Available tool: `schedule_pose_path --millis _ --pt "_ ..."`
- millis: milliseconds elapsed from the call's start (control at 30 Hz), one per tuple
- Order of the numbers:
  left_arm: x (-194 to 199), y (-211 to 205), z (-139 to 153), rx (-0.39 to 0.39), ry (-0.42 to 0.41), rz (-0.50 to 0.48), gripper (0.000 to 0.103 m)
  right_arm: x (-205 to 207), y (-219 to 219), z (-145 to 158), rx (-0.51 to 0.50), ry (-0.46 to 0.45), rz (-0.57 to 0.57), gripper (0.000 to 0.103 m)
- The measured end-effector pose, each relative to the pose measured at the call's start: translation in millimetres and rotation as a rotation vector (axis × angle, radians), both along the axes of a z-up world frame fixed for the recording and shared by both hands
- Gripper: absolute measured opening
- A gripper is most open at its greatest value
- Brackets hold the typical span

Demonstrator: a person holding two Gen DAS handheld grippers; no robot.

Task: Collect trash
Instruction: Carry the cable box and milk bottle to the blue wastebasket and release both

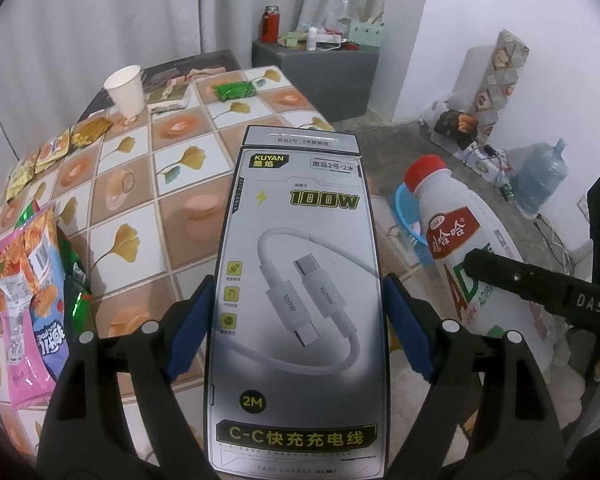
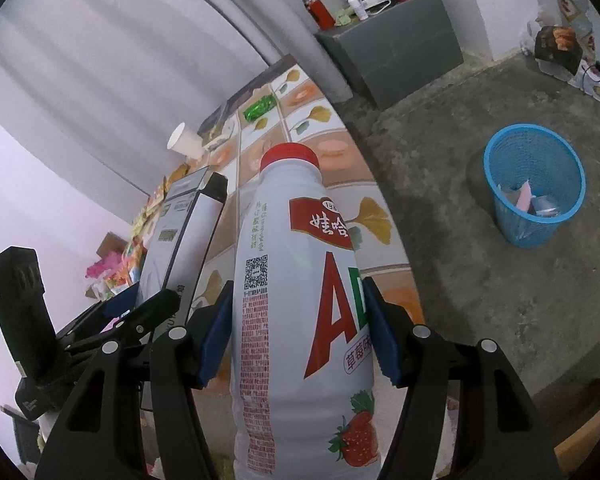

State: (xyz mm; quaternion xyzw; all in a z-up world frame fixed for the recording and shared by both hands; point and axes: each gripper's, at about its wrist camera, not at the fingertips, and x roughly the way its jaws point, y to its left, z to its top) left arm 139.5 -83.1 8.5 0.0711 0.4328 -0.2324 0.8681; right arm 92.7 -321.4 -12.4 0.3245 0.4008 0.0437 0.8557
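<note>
My left gripper [image 1: 298,330] is shut on a grey charging-cable box [image 1: 298,280], held above the tiled table [image 1: 148,200]. My right gripper [image 2: 298,336] is shut on a white drink bottle [image 2: 296,300] with a red cap and strawberry label; the bottle also shows in the left wrist view [image 1: 456,240]. The box shows edge-on in the right wrist view [image 2: 180,232], left of the bottle. A blue mesh bin [image 2: 534,188] with some scraps inside stands on the concrete floor, to the right of the table.
On the table are snack wrappers [image 1: 32,272] at the left, a white paper cup [image 1: 126,90], a green wrapper [image 1: 236,90] and gold packets [image 1: 90,132]. A grey cabinet [image 2: 392,48] stands behind. A water jug [image 1: 540,178] and bags stand by the wall.
</note>
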Motion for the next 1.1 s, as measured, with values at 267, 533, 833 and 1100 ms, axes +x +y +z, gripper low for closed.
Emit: schedule_pose_path --millis 267,533,833,1100 --pt "-9 -32 13 -0.005 -0.022 -0.062 0.078 -20 -23 5 0.014 -0.028 -0.052 0.06" --pt "-15 -80 17 -0.007 -0.025 -0.148 0.078 -44 -55 -1 0.033 -0.035 -0.124 0.06" --pt "-9 -153 12 -0.011 0.024 -0.279 0.078 -73 -112 -20 0.065 -0.018 -0.257 0.06" --pt "14 -239 -8 -0.036 0.12 -0.393 0.078 -87 -183 -46 0.059 0.045 -0.419 0.06"
